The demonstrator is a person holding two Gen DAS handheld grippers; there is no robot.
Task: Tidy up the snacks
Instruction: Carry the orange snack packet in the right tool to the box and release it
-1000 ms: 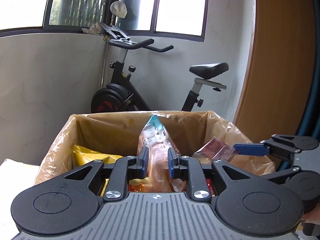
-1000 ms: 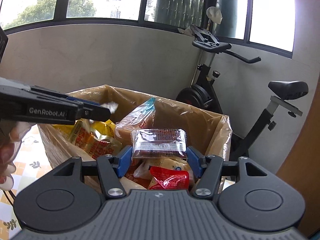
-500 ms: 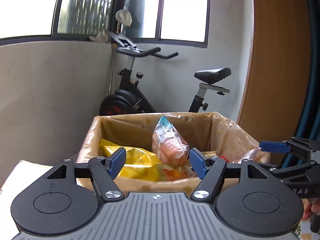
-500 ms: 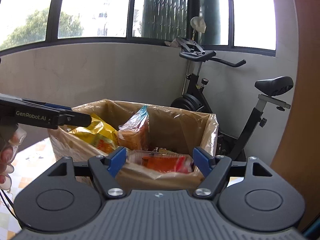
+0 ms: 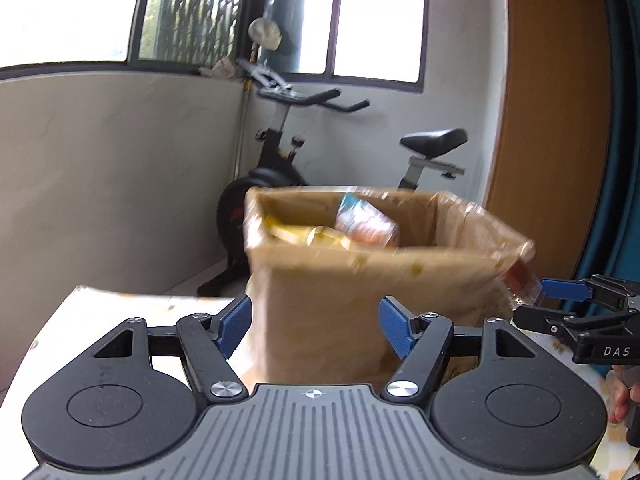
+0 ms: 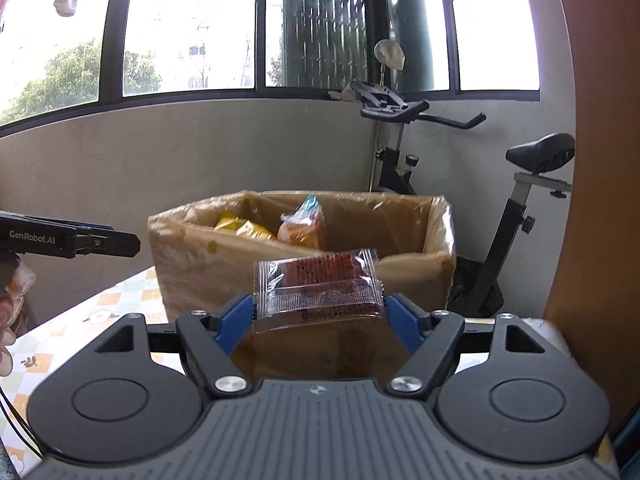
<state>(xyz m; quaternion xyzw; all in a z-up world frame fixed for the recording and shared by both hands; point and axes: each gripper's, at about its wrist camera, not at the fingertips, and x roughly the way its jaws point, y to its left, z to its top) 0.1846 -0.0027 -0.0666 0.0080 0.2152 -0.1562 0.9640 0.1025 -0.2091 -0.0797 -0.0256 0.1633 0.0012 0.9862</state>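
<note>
Currently the right gripper (image 6: 320, 314) has a clear-wrapped red snack packet (image 6: 320, 286) spanning between its blue pads, jaws opening but both pads touching the wrapper edges. Left gripper (image 5: 316, 322) has jaws spread wide with nothing between them. Both sit in front of the lined cardboard box (image 6: 200, 256), which holds yellow bags (image 6: 244, 228) and a cracker pack (image 6: 302, 228).

The patterned table (image 6: 100, 312) bears 1 thing — a plastic-lined cardboard box (image 6: 304, 276).
</note>
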